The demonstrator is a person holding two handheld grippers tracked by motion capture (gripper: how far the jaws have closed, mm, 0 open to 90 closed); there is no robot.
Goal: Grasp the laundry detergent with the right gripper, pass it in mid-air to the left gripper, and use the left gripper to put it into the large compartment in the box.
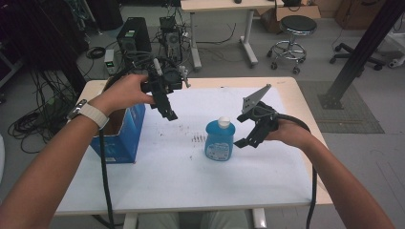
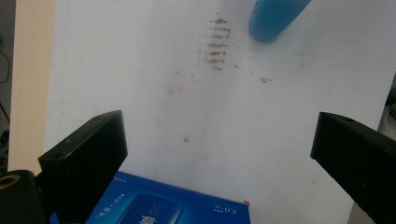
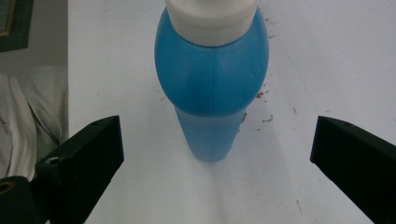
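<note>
my right gripper [image 1: 242,130], jaws spread wide, hovers just beside the blue bottle [image 1: 219,140]; my left gripper [image 1: 168,112] gapes above the blue box [image 1: 125,138].

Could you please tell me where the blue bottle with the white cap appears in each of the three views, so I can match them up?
High view: the blue bottle stands upright at the table's middle, just left of the right gripper.
Left gripper view: its body enters at the top edge, right of centre.
Right gripper view: top centre, beyond the open jaws.
Shared landmark: the brown specks on the white table cover beside the bottle.
</note>
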